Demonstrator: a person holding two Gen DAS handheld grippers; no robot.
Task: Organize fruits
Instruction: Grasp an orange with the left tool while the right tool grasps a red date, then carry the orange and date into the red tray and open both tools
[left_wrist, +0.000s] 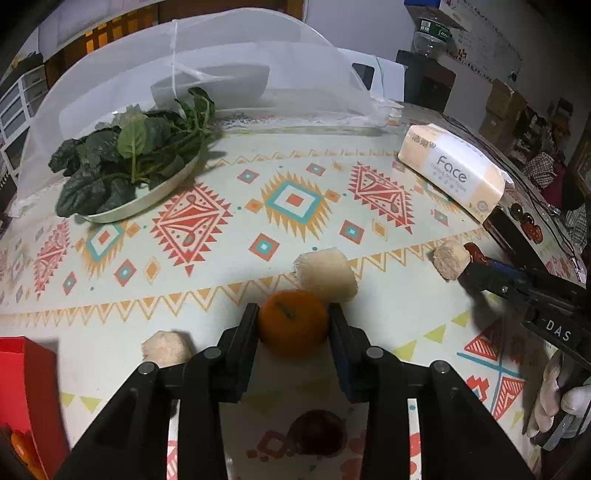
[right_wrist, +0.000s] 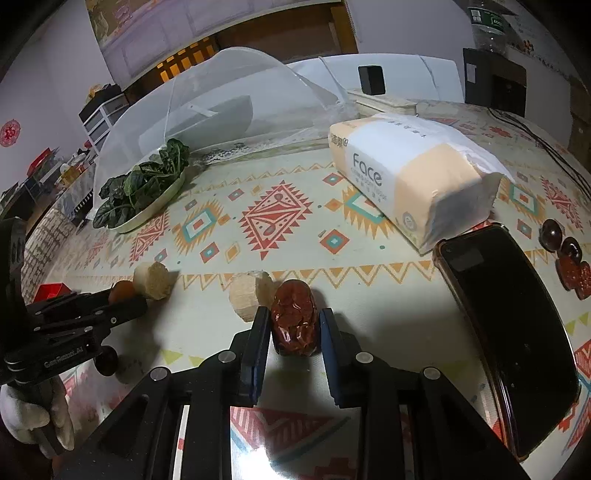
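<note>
Left gripper (left_wrist: 293, 325) fingers pinch orange (left_wrist: 293, 323), stem up | right gripper (right_wrist: 294, 325) fingers pinch date (right_wrist: 294, 317), lengthwise

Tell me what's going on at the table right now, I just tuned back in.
A person is sorting fruit with a handheld gripper in each hand. The left gripper is closed on an orange, which sits on the patterned tablecloth. The right gripper is clamped on a wrapped red date, also low at the table. Three pale cylindrical chunks, one at, lie near the fruit. A plate of greens and a tissue pack sit further back.
</note>
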